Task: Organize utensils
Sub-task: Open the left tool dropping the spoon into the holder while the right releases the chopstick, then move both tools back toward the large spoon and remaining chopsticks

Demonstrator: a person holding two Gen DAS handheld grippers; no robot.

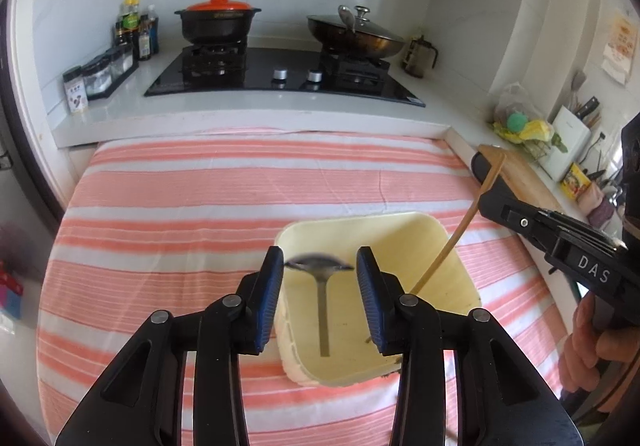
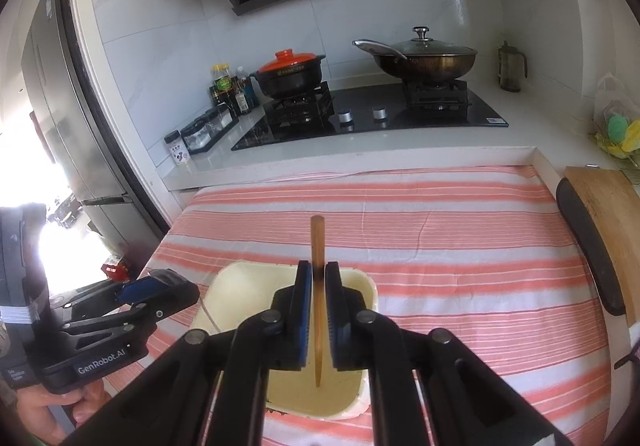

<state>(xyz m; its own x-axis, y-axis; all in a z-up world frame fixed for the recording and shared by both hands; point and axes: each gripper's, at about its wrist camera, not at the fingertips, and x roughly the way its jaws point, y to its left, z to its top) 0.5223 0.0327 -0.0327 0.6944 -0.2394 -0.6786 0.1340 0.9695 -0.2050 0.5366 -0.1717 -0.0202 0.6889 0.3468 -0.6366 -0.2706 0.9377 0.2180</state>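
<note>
Left tongs (image 1: pixel 318 278): yours, blue pads standing apart, clamped on nothing. Between them, clear of both pads, a metal spoon (image 1: pixel 322 286) hangs blurred over the bin, bowl up, handle down; it looks already loose and dropping.

Right tongs (image 2: pixel 318 306): nearly closed, pads pinching a wooden chopstick (image 2: pixel 317 298) at mid-length, lower tip pointing down into the bin, upper end rising past the pads.

Cream plastic bin (image 1: pixel 460 266): the target, open-topped, sitting on the striped pink-and-white cloth (image 1: pixel 200 205) toward the near right part of the bench. Its floor looks bare apart from a few specks.

Beyond the cloth, along the far edge: black hob (image 1: pixel 280 77), red-lidded pot (image 1: pixel 218 21), lidded wok (image 1: pixel 356 35), bottles at the far left corner. Wooden board (image 2: pixel 604 213) off the right edge.

Hazards, as judged: the spoon may strike the near rim and bounce out onto the cloth. The chopstick is held slanted; let go early and it could lean over the wall and tip out. Both tongs crowd one bin, so a collision between them is possible.
</note>
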